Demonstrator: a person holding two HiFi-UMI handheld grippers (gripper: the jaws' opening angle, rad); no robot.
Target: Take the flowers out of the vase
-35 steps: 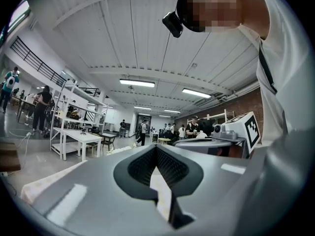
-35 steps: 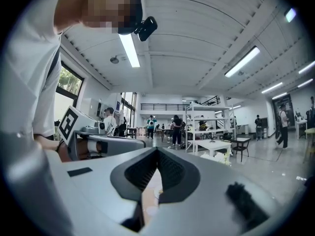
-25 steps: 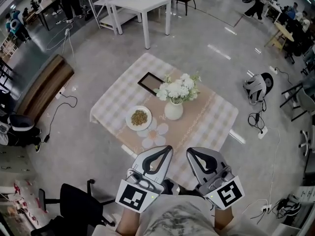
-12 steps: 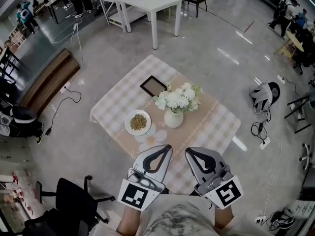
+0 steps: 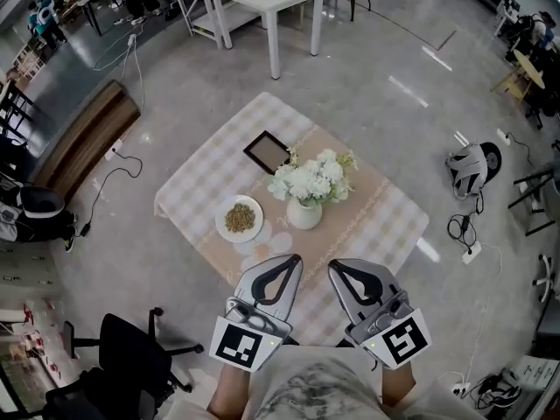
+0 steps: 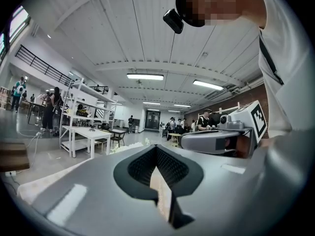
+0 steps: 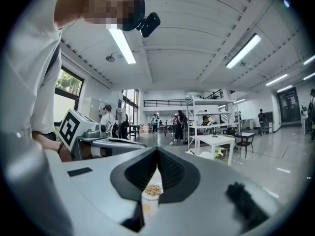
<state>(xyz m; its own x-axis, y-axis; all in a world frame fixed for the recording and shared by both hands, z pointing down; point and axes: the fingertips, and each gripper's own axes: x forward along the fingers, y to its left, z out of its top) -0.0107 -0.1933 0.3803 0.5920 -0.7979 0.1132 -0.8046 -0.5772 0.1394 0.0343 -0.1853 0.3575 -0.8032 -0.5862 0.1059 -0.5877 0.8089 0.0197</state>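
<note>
Since the earlier frame the table (image 5: pixel 385 226) has drawn slightly nearer in the head view. Flowers (image 5: pixel 311 178) stand untouched in the vase (image 5: pixel 304 215), mid-table. Left tongs (image 5: pixel 286 259) and right tongs (image 5: pixel 337 266) are closed, empty and well short. No step is done; the whole removal remains.

On the table (image 5: pixel 385 224), the vase (image 5: pixel 304 215) with the flowers (image 5: pixel 311 180) in it stands mid-table. The plate (image 5: pixel 239 220) lies just left of it, the picture frame (image 5: pixel 268 151) behind.

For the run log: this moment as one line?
left gripper: shut, empty | right gripper: shut, empty | flowers: in vase, untouched | vase: upright on table
</note>
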